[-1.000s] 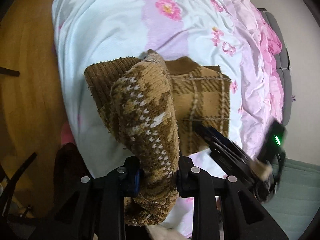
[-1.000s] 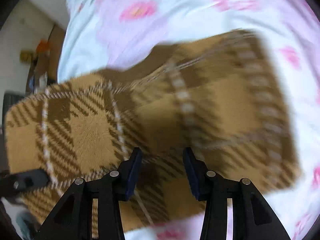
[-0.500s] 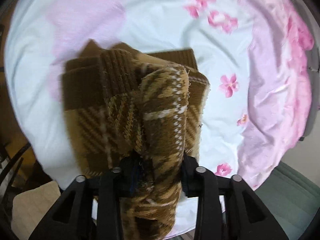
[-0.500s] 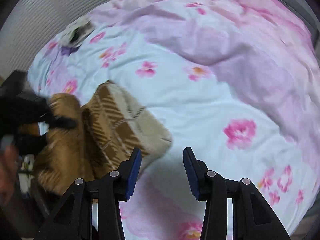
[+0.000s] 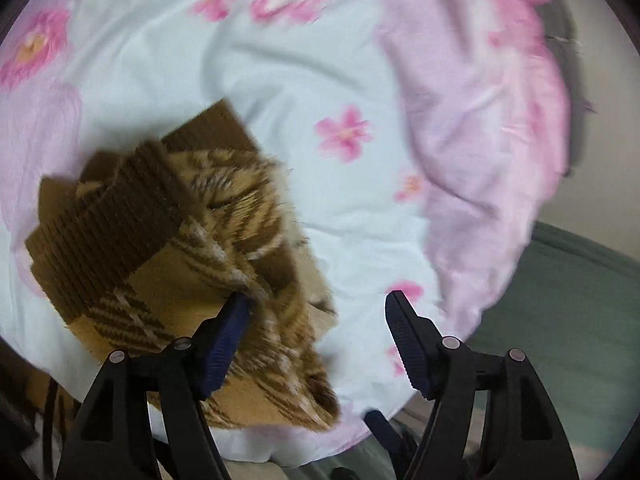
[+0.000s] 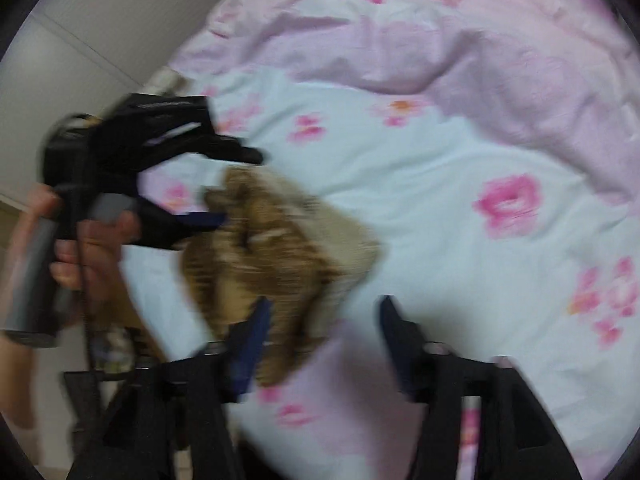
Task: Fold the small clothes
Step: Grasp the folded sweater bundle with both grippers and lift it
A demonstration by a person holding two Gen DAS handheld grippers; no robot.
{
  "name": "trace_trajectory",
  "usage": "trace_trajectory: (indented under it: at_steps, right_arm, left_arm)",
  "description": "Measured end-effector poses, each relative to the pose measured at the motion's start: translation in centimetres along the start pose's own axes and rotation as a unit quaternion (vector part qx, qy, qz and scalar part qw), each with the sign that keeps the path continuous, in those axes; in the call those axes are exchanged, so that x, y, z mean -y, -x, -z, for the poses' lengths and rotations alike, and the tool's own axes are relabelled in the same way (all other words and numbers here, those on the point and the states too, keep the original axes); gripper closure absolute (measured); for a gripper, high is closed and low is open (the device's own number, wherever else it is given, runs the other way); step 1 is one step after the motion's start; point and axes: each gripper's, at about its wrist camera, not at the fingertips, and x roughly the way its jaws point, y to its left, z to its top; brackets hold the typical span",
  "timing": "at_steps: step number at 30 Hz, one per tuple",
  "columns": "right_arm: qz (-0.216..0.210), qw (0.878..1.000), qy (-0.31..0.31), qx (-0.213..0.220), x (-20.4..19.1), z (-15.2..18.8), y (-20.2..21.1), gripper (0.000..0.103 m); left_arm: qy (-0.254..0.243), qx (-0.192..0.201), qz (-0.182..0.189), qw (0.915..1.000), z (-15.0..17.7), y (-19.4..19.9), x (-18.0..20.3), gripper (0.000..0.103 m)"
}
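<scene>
On the near left of the bed (image 5: 280, 92), the brown sweater (image 5: 168, 264) lies bundled; both the left gripper (image 5: 318, 312) and right gripper (image 6: 324, 320) have just been opening, nothing clamped. Folding looks done; tidying may follow.

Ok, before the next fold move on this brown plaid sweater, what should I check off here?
1. Left gripper released: ok, jaws just opened; sweater edge brushes one pad, unpinched.
2. Right gripper released: ok, jaws just opened, nothing between them.
3. Sweater resting on the floral bedsheet: ok.
4. Fold neat: not ok, ribbed hem and layers sit bunched and skewed.
5. Sweater clear of bed edge: cannot tell; it lies close to it.
</scene>
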Motion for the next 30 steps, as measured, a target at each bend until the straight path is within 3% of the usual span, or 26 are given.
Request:
trace_trajectory:
  at_steps: [2,4,6,8,14,15,16,17,19,25,30]
  right_arm:
    - [-0.027,1.0,0.002,0.009,-1.3,0.2,-0.2,0.022]
    - [-0.024,1.0,0.007,0.009,-2.5,-0.1,-1.3,0.022]
    - [-0.02,0.999,0.026,-0.014,-3.6,-0.5,-3.3,0.022]
    - [-0.017,0.998,0.039,-0.054,-4.3,-0.6,-5.7,0.022]
    - [-0.013,0.994,0.058,-0.094,-4.7,-0.4,-9.2,0.025]
    - [-0.016,0.993,0.056,-0.102,-4.5,-0.5,-9.9,0.037]
    - [-0.014,0.993,0.051,-0.105,-4.2,-0.7,-10.2,0.041]
    - [-0.016,0.993,0.055,-0.104,-4.1,-0.9,-10.4,0.054]
    - [-0.011,0.992,0.085,-0.092,-4.7,-1.1,-9.9,0.062]
    - [0.005,0.993,0.117,-0.034,-4.6,-3.1,-6.5,0.067]
    - [0.05,0.992,0.099,-0.06,-1.7,-4.2,-9.3,0.065]
  left_arm:
    - [-0.036,0.029,0.029,0.9985,0.6,3.3,0.5,0.031]
    - [-0.072,0.07,0.019,0.9948,1.3,6.4,0.7,0.028]
    - [-0.106,0.124,-0.025,0.9862,2.7,9.2,-0.2,0.021]
    - [-0.105,0.146,-0.071,0.9811,4.3,10.2,-2.6,0.021]
    - [-0.004,0.1,-0.074,0.9922,9.6,6.7,-13.0,0.021]
    - [0.026,0.091,-0.07,0.993,10.3,5.6,-14.8,0.021]
    - [0.047,0.087,-0.07,0.9927,10.7,4.8,-15.7,0.021]
    - [0.07,0.089,-0.059,0.9918,11.2,4.1,-16.7,0.021]
    - [0.086,0.097,-0.043,0.9906,11.5,3.5,-17.5,0.021]
    - [0.039,0.143,-0.058,0.9872,11.2,3.6,-15.5,0.021]
    - [0.0,0.16,-0.089,0.983,9.6,3.6,-13.7,0.021]
